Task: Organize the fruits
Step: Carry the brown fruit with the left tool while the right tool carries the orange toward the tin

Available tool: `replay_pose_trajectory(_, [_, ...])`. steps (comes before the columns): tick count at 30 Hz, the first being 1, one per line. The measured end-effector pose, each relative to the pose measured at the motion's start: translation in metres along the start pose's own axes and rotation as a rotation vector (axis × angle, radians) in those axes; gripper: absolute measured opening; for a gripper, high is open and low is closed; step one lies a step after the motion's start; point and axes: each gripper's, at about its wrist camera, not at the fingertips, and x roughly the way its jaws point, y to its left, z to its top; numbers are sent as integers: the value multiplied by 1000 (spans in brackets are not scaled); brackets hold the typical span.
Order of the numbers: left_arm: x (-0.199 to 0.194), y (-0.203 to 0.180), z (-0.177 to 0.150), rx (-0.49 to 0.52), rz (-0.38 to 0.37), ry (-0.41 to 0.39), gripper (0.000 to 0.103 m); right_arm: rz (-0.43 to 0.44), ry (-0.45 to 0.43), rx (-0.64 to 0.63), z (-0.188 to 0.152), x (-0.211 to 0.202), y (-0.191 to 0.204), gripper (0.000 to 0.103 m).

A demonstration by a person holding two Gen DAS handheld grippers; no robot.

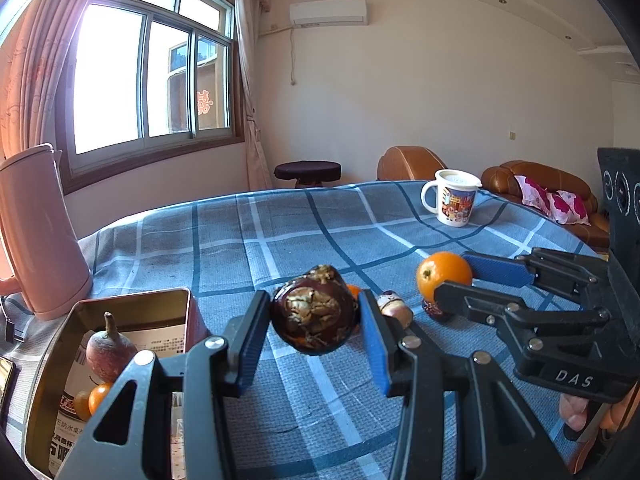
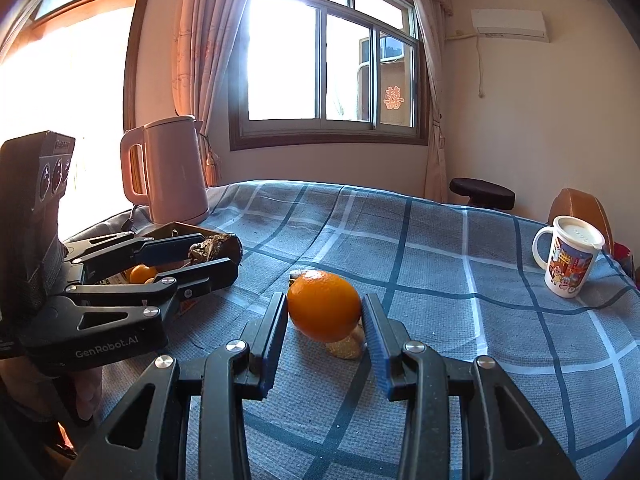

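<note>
- Left gripper (image 1: 314, 320): jaws closed on a dark brown fruit (image 1: 314, 314), one pad pressed to each flank. The fruit hangs clear of the blue checked cloth (image 1: 224, 240) that covers the desk.
- Orientation of the dark brown fruit: its long axis runs roughly upright in the left wrist view, tilted a little right at the top, with a dried, papery cap on the face toward the camera. In the right wrist view the same fruit (image 2: 214, 249) sits between the left jaws beside the tin.
- Right gripper (image 2: 325, 322): jaws closed on an orange (image 2: 324, 306), pads against both sides. The orange is held above the cloth, with its shadow below it.
- Orientation of the orange: slightly oval, its long axis running from upper left to lower right in the right wrist view. In the left wrist view its stem end (image 1: 427, 274) faces the left camera.
- Open metal tin (image 1: 132, 312): stands on the desk at the left, just beside the left gripper. It holds a reddish fruit with a stem (image 1: 110, 350) pointing up, plus two small orange fruits (image 1: 94, 398) at the near wall, lying on printed paper.
- Loose items on the cloth: a small brownish fruit (image 1: 396, 308) just right of the left jaws; a dark red item (image 1: 434, 309) under the orange, identity unclear; a pale yellowish piece (image 2: 346, 346) beneath the orange in the right wrist view.
- Surroundings: pink kettle (image 2: 172, 172) at the far left of the desk; printed mug (image 1: 452, 197) with a lid at the far right, well apart from the fruit.
</note>
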Motion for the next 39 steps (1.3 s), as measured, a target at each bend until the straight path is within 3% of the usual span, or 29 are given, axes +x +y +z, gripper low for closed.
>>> replay_pose_trajectory(39, [-20, -1, 0, 2, 35, -111, 47, -2, -138, 4, -5, -22, 1, 40])
